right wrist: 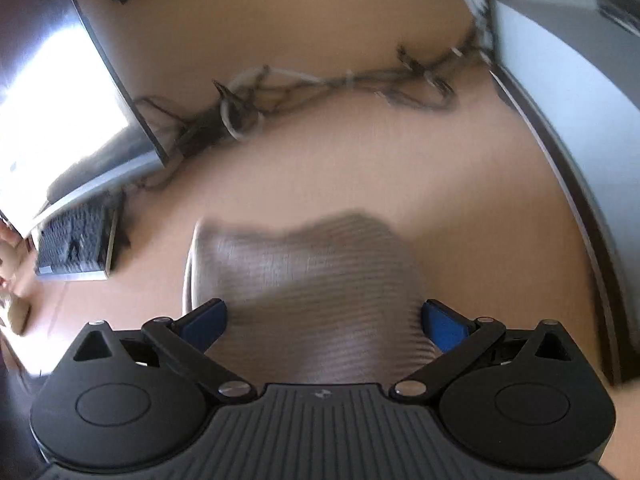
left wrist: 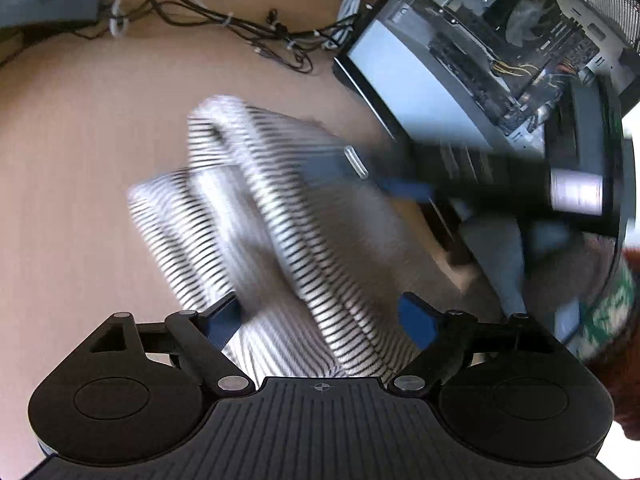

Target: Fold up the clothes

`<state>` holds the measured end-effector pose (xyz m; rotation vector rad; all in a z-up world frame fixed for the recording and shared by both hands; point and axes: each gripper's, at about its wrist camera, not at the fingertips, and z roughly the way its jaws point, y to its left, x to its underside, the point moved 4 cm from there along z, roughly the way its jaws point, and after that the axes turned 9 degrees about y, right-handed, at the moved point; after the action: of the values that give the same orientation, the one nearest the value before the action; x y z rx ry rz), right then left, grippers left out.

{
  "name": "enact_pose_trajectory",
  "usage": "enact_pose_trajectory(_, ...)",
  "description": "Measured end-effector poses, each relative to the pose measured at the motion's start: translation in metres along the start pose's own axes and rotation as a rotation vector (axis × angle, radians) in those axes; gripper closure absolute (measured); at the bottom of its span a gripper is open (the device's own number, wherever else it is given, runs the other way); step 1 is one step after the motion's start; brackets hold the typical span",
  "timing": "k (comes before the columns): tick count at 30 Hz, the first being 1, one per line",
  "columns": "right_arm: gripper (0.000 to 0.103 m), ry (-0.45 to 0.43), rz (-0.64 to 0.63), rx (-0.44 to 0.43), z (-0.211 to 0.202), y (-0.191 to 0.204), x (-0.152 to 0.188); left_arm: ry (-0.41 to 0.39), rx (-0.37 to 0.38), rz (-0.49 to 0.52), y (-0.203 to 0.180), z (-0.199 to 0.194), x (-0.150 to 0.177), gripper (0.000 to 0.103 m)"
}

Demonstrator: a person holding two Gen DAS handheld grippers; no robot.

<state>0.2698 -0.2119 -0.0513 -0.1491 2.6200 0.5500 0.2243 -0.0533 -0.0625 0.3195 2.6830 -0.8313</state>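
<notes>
Striped garment [left wrist: 264, 216] on the table [left wrist: 80, 160], beneath the left gripper [left wrist: 320, 320] and right gripper [right wrist: 324, 320], both spread wide, gripping nothing

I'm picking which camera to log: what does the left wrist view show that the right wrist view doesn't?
Left wrist only: an open computer case with exposed fan and the right tongs reaching over the cloth. Right wrist only: a bright monitor and black keyboard. Both: the black-and-white striped garment on the tan wooden table, and tangled cables.

The left gripper [left wrist: 320, 322] has its blue fingers [left wrist: 416, 320] spread wide. A striped black-and-white cloth [left wrist: 256, 216] lies bunched on the light wooden table [left wrist: 80, 160] between them. The right gripper [left wrist: 404, 186] reaches over the cloth.
</notes>
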Motion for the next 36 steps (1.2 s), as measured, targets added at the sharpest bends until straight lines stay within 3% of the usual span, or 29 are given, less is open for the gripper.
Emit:
enact_pose_trajectory(4,0.000,-0.136,-0.273,0.045,-0.018,0.046,-0.021,-0.027,0.021,-0.017,0.011,-0.015,0.008,0.012)
enact_pose_trajectory(8,0.000,-0.273,-0.494,0.117,-0.046,0.066,0.008,-0.067,-0.027,-0.083,0.036,-0.031,0.018,0.010)
enact_pose_trajectory(12,0.000,-0.221,-0.377,0.111,-0.036,0.044,0.050,-0.038,-0.068,-0.121,0.044,-0.022,0.024,0.019)
enact_pose_trajectory(16,0.000,-0.150,-0.281,0.089,-0.020,0.027,0.071,-0.018,-0.030,-0.129,0.038,-0.015,0.029,0.041)
enact_pose_trajectory(23,0.000,-0.047,-0.310,0.098,-0.005,0.023,0.071,-0.021,-0.040,-0.144,0.036,-0.013,0.026,0.045)
enact_pose_trajectory(25,0.012,-0.061,-0.307,0.093,-0.022,0.022,0.069,-0.031,-0.041,-0.142,0.037,-0.017,0.026,0.047)
enact_pose_trajectory(26,0.043,-0.076,-0.344,0.100,-0.035,0.026,0.071,-0.038,-0.034,-0.147,0.038,-0.020,0.026,0.050)
enact_pose_trajectory(27,0.062,-0.091,-0.385,0.109,-0.047,0.029,0.074,-0.044,-0.024,-0.155,0.039,-0.022,0.026,0.052)
enact_pose_trajectory(32,0.059,-0.061,-0.611,0.114,-0.071,0.059,0.115,-0.044,0.013,-0.166,0.042,-0.024,0.024,0.062)
enact_pose_trajectory(33,0.050,-0.059,-0.653,0.138,-0.067,0.064,0.124,-0.039,0.019,-0.165,0.042,-0.023,0.024,0.062)
enact_pose_trajectory(36,0.047,-0.053,-0.750,0.257,-0.042,0.068,0.142,-0.013,0.045,-0.159,0.042,-0.021,0.027,0.063)
